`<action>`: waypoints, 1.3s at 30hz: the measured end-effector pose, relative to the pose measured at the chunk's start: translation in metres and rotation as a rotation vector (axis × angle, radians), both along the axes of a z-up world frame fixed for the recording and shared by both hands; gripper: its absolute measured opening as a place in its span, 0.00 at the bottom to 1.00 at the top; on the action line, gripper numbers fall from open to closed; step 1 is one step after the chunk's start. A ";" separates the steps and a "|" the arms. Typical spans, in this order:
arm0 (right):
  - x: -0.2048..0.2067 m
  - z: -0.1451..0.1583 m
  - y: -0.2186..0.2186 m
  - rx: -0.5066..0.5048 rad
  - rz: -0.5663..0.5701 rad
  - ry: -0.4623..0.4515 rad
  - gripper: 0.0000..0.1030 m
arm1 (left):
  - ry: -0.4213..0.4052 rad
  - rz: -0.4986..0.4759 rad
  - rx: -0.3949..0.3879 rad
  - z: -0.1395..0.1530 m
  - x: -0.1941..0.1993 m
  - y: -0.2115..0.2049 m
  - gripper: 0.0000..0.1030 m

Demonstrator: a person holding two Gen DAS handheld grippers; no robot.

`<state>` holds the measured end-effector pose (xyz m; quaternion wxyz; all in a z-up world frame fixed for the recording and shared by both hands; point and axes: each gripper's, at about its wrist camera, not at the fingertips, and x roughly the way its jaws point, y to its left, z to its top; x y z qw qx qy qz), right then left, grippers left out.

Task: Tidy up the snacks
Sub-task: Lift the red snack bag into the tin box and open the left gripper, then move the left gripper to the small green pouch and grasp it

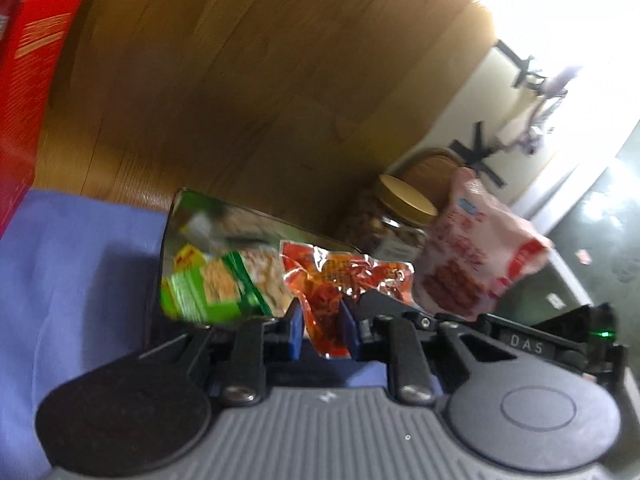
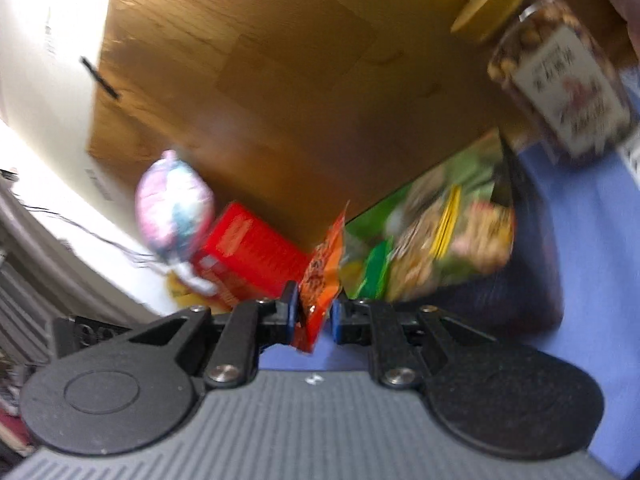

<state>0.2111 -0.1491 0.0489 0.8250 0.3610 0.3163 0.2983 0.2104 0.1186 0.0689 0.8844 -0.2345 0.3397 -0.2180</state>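
Left gripper: clamped on red foil packet | Right gripper: clamped on orange packet | Place: both beside green snack bag | Handling: light, crinkly, slippery; grip sealed edge.

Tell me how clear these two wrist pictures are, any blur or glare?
Left wrist view: the upper right corner is blown out white by glare, and the green snack bag and pink bag are smeared by motion blur, while the left claw stays sharp. Right wrist view: glare washes out the upper left, the nut jar and green bag are blurred, and fisheye distortion bends the wood floor.
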 end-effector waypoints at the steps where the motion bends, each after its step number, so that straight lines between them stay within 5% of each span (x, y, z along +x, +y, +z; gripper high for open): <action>1: 0.006 -0.001 0.001 -0.022 -0.009 0.000 0.19 | 0.001 0.003 0.014 -0.002 0.006 -0.002 0.19; 6: 0.020 -0.001 0.011 -0.234 -0.072 -0.030 0.29 | 0.028 0.035 0.088 -0.014 0.027 -0.017 0.23; 8: 0.015 0.006 0.018 -0.360 -0.120 -0.087 0.39 | 0.028 0.050 0.104 -0.018 0.027 -0.017 0.25; 9: 0.010 0.010 0.019 -0.414 -0.159 -0.114 0.54 | 0.024 0.055 0.102 -0.019 0.025 -0.016 0.26; 11: -0.002 0.014 0.013 -0.453 -0.205 -0.165 0.59 | 0.020 0.067 0.099 -0.018 0.018 -0.013 0.27; 20: -0.095 -0.011 -0.025 -0.325 -0.141 -0.162 0.59 | -0.037 0.020 0.108 -0.006 -0.069 0.010 0.35; 22: -0.118 -0.029 -0.022 -0.303 -0.042 -0.098 0.59 | -0.002 -0.005 0.090 -0.014 -0.096 0.019 0.42; 27: -0.153 -0.065 -0.009 -0.283 0.132 0.025 0.57 | 0.140 -0.081 0.062 -0.042 -0.156 0.028 0.43; 32: -0.158 -0.065 -0.004 -0.254 0.166 0.054 0.47 | 0.254 -0.072 -0.033 -0.065 -0.194 0.037 0.47; 34: -0.161 -0.069 -0.001 -0.237 0.167 0.056 0.43 | 0.264 -0.070 -0.060 -0.072 -0.202 0.034 0.55; 39: -0.168 -0.079 -0.003 -0.146 0.193 0.113 0.34 | 0.267 -0.045 -0.144 -0.086 -0.205 0.029 0.54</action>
